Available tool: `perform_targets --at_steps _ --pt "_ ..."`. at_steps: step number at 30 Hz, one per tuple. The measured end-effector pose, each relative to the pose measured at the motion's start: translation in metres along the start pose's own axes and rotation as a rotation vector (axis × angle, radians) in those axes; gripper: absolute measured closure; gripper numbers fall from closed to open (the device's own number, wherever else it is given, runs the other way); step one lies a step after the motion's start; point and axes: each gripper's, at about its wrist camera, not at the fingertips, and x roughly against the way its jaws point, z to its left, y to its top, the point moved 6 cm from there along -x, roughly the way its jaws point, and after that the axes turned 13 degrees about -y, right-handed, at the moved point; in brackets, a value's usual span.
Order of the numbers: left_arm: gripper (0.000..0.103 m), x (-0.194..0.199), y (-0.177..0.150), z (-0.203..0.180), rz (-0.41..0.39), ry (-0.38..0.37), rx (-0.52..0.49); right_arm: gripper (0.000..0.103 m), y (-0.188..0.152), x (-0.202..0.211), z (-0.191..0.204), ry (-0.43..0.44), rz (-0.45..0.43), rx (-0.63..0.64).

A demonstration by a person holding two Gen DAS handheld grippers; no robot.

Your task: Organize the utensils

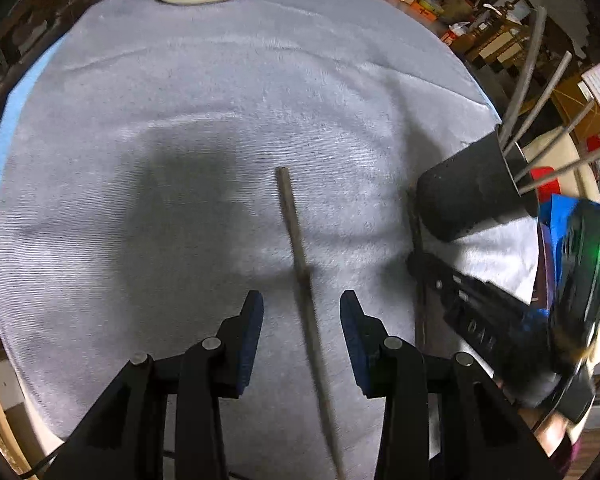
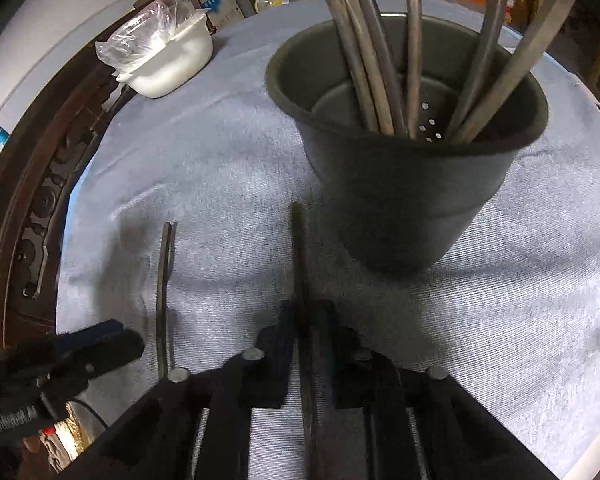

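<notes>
On a grey cloth (image 2: 180, 168), my right tongs (image 2: 306, 320) pinch one chopstick (image 2: 299, 248) just short of the dark holder (image 2: 400, 184), where others already stand. My left tongs (image 1: 302, 312) hang spread over a second chopstick (image 1: 296, 240) lying flat on the cloth, not yet gripped. To do this well, I should raise the held stick clear of the rim, tip it upright, and let go inside.

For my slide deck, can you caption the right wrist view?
Right tongs shut on a chopstick before the dark holder of chopsticks.
</notes>
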Motion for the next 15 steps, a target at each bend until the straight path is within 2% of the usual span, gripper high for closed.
perform_targets --at_steps 4,6,10,12,15 --pt "0.063 -0.012 0.008 0.001 0.026 0.007 0.047 0.096 -0.004 0.002 -0.011 0.017 0.000 -0.012" --pt "0.072 -0.018 0.010 0.002 0.032 0.010 0.061 0.096 -0.007 0.004 -0.016 0.031 0.004 -0.025" --pt "0.079 -0.033 0.014 -0.002 0.041 0.020 0.062 0.096 -0.013 0.010 -0.023 0.092 0.020 -0.056" --pt "0.089 -0.041 0.015 -0.002 0.048 0.027 0.060 0.096 -0.015 0.010 -0.027 0.128 0.034 -0.077" --pt "0.094 -0.046 0.015 -0.008 0.043 0.046 0.015 0.096 -0.018 0.009 -0.029 0.160 0.045 -0.098"
